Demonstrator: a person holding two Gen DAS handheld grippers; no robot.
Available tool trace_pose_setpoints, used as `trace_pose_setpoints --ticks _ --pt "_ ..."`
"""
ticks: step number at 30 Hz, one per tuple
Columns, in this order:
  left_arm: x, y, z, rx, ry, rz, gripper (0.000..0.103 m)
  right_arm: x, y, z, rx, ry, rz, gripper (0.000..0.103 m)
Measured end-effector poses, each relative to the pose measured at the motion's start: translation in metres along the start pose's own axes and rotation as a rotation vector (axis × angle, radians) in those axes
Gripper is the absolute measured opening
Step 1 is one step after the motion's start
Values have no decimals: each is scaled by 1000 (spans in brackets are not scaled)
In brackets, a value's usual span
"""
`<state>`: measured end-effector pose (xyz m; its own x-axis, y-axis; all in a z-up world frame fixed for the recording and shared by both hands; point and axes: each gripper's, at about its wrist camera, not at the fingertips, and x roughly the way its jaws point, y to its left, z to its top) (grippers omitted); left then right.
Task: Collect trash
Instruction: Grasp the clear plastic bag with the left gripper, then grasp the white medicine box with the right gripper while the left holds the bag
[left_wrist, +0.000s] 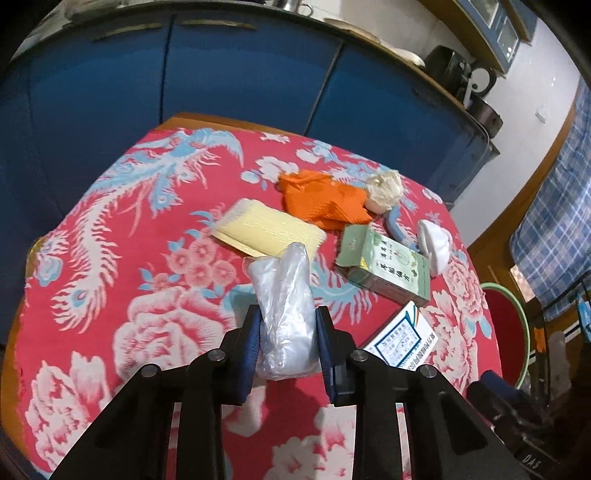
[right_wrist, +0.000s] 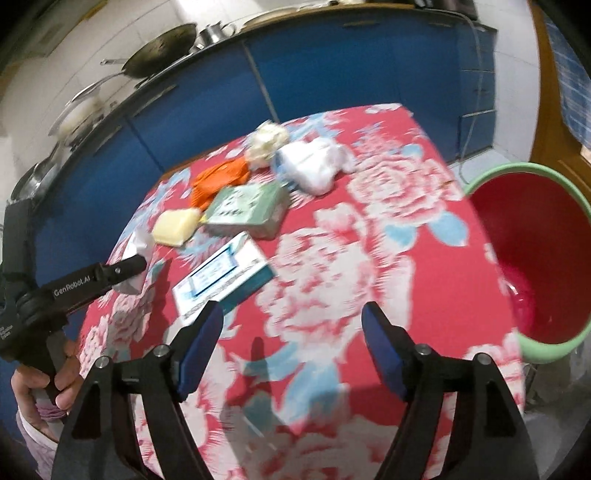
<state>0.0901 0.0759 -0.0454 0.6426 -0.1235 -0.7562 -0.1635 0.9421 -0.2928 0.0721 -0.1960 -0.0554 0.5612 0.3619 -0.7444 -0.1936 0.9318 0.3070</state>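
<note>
Our left gripper (left_wrist: 286, 332) clamps a plastic bag (left_wrist: 284, 310) at lower centre; our right gripper (right_wrist: 291, 332) (jaws apart, empty) hangs above the tablecloth (right_wrist: 369, 258).

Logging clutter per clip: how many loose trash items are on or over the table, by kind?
Boxes: 2 (green box, white-and-blue box)
Crumpled wads: 2 (cream wad, white wad)
Clear plastic bag, in the left claw: 1
Orange wrapper: 1
Yellow pad: 1
Total: 7

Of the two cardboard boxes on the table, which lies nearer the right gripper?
The white box with blue print, just ahead of the right gripper; the green box lies farther back.
</note>
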Motion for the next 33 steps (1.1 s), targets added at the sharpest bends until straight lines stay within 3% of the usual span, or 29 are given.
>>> trace_pose_setpoints --ticks 6,10,21,33 --pt "-8 19 -2 -20 -23 1 30 16 34 -4 -41 48 14 79" --pt "-11 29 -4 -32 -26 -6 30 29 51 0 -20 56 5 85" --pt "-18 53 -8 -60 -45 -20 30 65 76 12 136 48 -116 94" --pt "-13 59 -12 -71 -32 -43 30 83 96 11 50 19 -294 94"
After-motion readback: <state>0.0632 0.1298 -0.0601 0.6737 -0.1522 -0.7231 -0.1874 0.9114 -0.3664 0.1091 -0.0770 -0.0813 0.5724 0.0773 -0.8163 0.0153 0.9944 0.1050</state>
